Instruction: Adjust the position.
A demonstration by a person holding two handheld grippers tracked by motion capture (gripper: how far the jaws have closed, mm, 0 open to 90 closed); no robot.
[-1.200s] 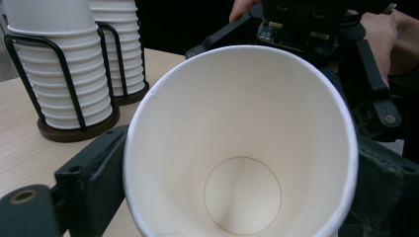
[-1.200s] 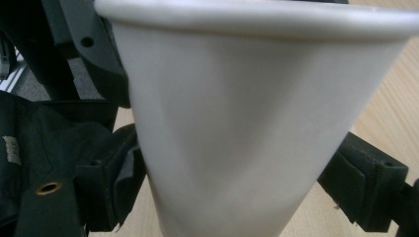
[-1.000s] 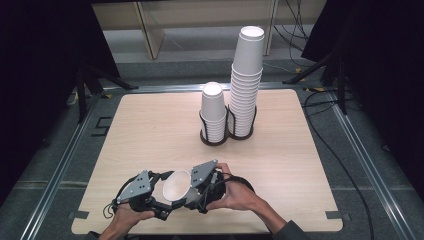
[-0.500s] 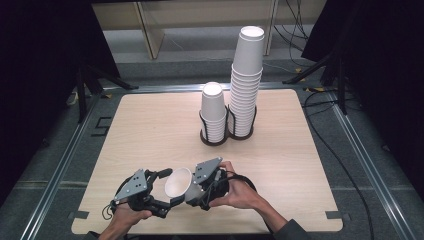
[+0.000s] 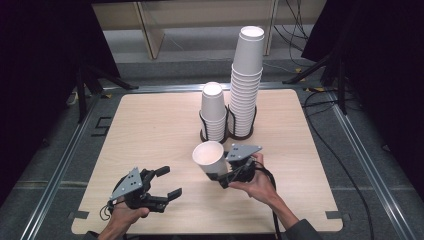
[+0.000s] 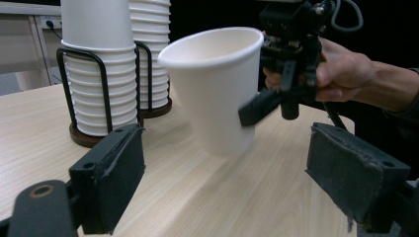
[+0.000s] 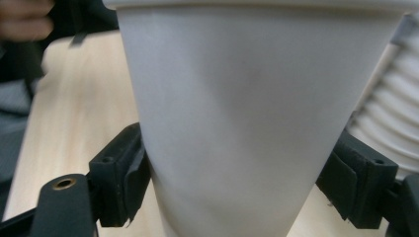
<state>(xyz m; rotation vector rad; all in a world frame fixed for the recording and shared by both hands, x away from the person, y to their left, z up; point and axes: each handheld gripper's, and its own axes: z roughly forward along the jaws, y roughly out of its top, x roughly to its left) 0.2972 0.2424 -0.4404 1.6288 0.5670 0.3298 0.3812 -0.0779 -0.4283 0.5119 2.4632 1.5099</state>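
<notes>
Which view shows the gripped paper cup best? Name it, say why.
The left gripper view: the paper cup shows whole, rim to base, tilted in the right gripper. The high view shows mostly its open mouth; the right gripper view, just its blurred wall.

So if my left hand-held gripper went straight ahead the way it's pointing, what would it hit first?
Probably the white paper cup, held tilted in the right hand-held gripper: it sits dead ahead of the left hand-held gripper, though depth is unclear.
</notes>
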